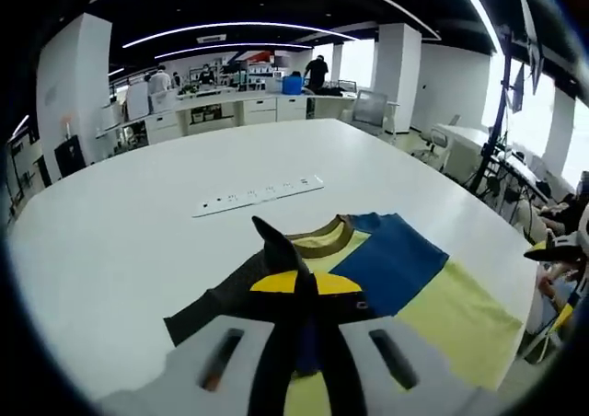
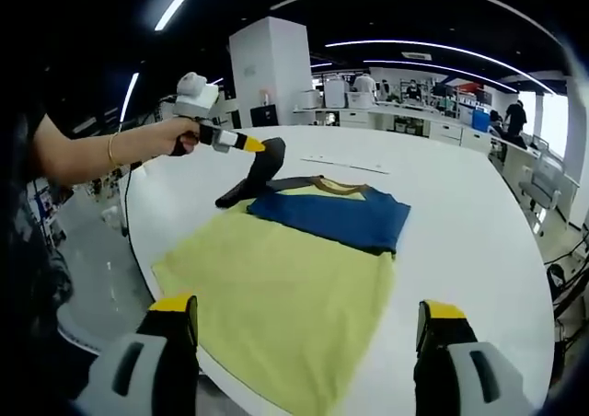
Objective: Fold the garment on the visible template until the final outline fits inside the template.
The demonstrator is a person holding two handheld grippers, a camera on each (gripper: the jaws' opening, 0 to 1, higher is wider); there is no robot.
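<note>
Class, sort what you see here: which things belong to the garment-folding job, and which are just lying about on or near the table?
Part of the job:
- garment, its dark sleeve lifted
- left gripper, shut on the sleeve
- right gripper, jaws apart above the hem

Just lying about:
- white strip on the table
- blue bin on the far counter

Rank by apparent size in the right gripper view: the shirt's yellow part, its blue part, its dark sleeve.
1. Yellow part, largest, though nearest the camera, which inflates it.
2. Blue part.
3. Dark sleeve, smallest, lifted by the left gripper.
</note>
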